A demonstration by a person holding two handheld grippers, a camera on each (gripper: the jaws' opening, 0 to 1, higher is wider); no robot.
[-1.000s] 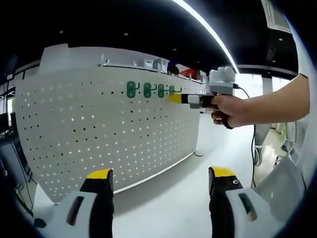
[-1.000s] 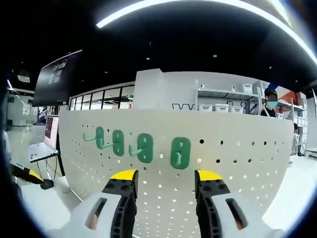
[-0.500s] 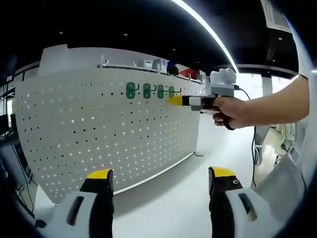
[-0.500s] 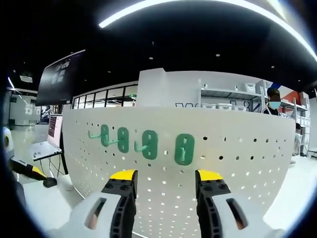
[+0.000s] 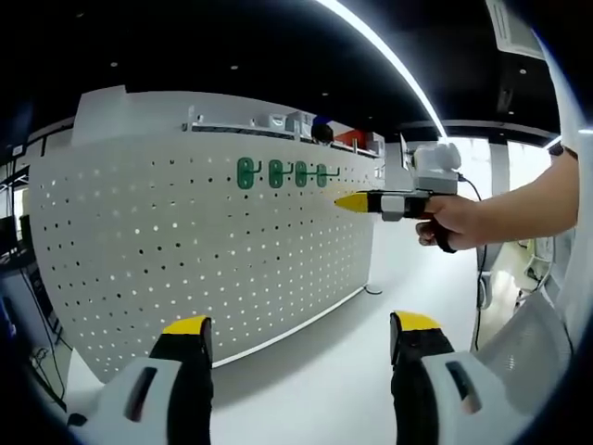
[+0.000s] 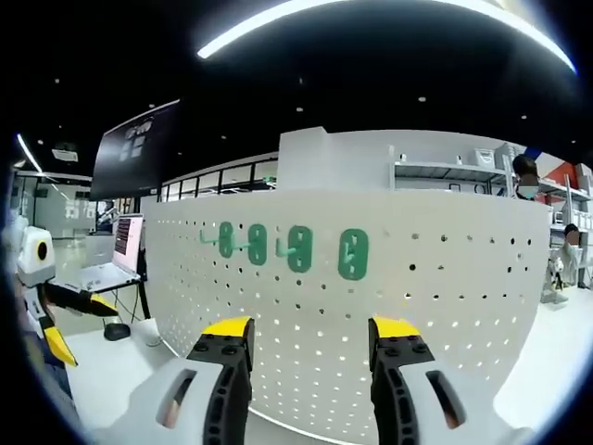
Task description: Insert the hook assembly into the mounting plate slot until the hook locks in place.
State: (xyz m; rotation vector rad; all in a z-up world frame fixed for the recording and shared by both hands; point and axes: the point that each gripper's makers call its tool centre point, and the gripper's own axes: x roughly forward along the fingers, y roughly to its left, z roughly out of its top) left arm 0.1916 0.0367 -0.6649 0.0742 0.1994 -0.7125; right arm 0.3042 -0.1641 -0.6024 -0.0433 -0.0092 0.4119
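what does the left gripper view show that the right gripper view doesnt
Left gripper view alone: a person's hand holding the right hand-held gripper off the pegboard, its yellow tips together.

Right gripper view alone: a laptop on a desk and a dark wall screen.

Both: the white pegboard with four green hooks mounted in a row, and each view's own open, empty jaws.

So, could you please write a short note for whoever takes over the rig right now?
Left tool: open, empty, held back from the pegboard.
Right tool: open, empty, facing the board; it shows in the left gripper view clear of the board.
Four green hooks sit in a row on the pegboard's upper holes.
Done: all four look mounted.
Left: whether the last one has locked cannot be told; check it.
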